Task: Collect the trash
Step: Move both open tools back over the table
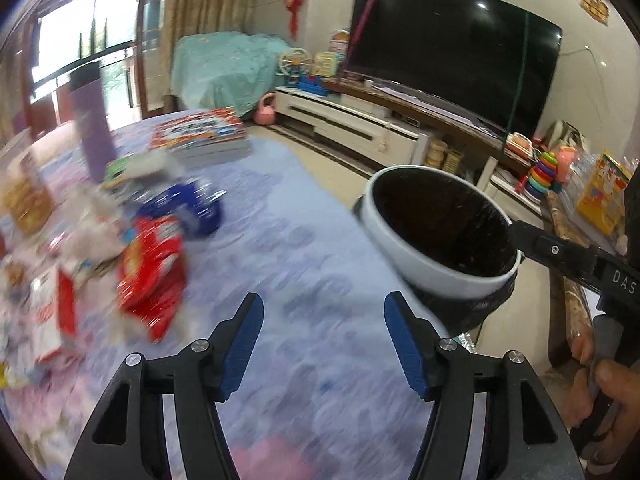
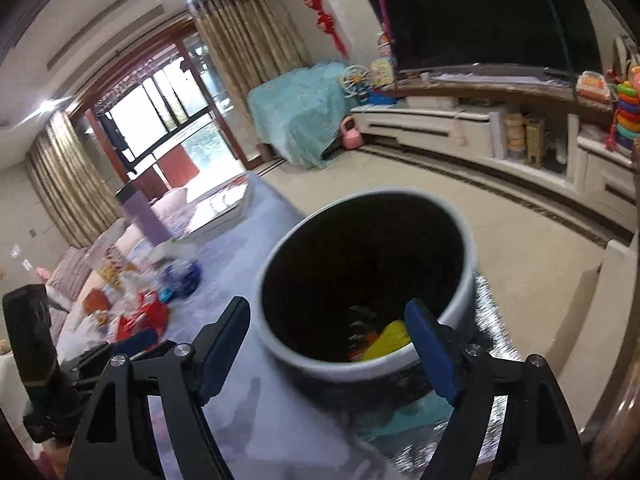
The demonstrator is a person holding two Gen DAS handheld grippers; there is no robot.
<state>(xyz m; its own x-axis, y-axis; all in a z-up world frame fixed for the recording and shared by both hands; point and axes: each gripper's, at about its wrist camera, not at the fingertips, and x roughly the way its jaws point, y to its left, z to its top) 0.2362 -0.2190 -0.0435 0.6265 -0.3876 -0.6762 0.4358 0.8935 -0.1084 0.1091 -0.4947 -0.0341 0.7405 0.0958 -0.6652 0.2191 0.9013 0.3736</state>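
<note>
Blurred trash lies heaped on the lavender tablecloth (image 1: 304, 240) at the left: a red wrapper (image 1: 154, 268), a blue wrapper (image 1: 188, 208) and pale papers and cartons beside them. A white bin (image 1: 404, 248) with a black liner stands at the table's right edge. My left gripper (image 1: 325, 304) is open and empty over bare cloth, between the pile and the bin. My right gripper (image 2: 327, 306) is open and empty over the near rim of the bin (image 2: 468, 280). A yellow piece (image 2: 390, 340) and something orange lie at the bottom of the bin.
A stack of colourful books (image 1: 204, 136) and a purple cylinder (image 1: 94, 136) stand at the far end of the table. Beyond the tiled floor are a large TV (image 1: 452, 52) and a low white cabinet (image 1: 352, 124). Toys (image 1: 542, 176) crowd a side table at the right.
</note>
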